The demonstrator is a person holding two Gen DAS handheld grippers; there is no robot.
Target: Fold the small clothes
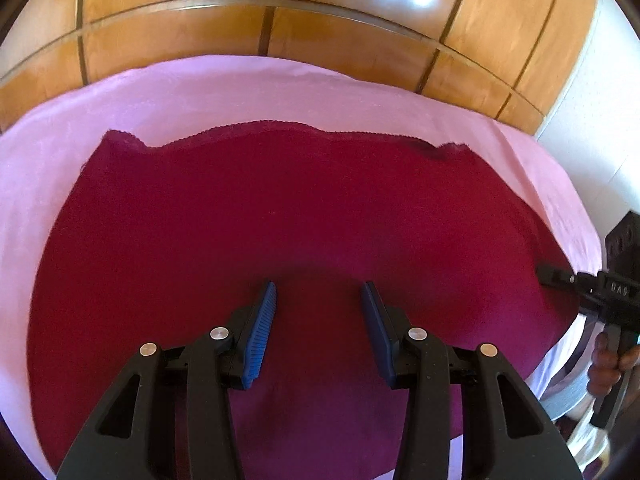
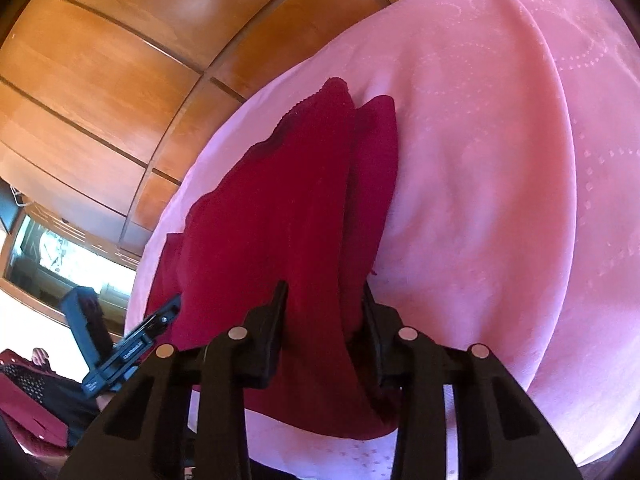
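**Crimson cloth, one edge gathered in the right claw**

Crimson knit garment (image 1: 280, 208) lies spread on a pink sheet (image 1: 240, 88), its scalloped far hem toward the wooden panelling (image 1: 340, 44). Surface under the sheet not identifiable.

Left claw (image 1: 319, 300): hovers over the near middle of the garment, pointed down at it. Blue ribbed pads (image 1: 262, 332) stand apart, nothing between them; jaws open. Whether the tips touch the fabric, cannot tell.

Right claw (image 2: 325, 300): at the garment's side edge. A bunched fold of the cloth runs up between its two fingers and fills the gap; both pads press against it. Gripping the garment. Seen from the left wrist, it sits at the cloth's right edge, a hand (image 1: 608, 364) on its handle.

Sheet beyond the right claw shows long soft creases and a dotted pattern.
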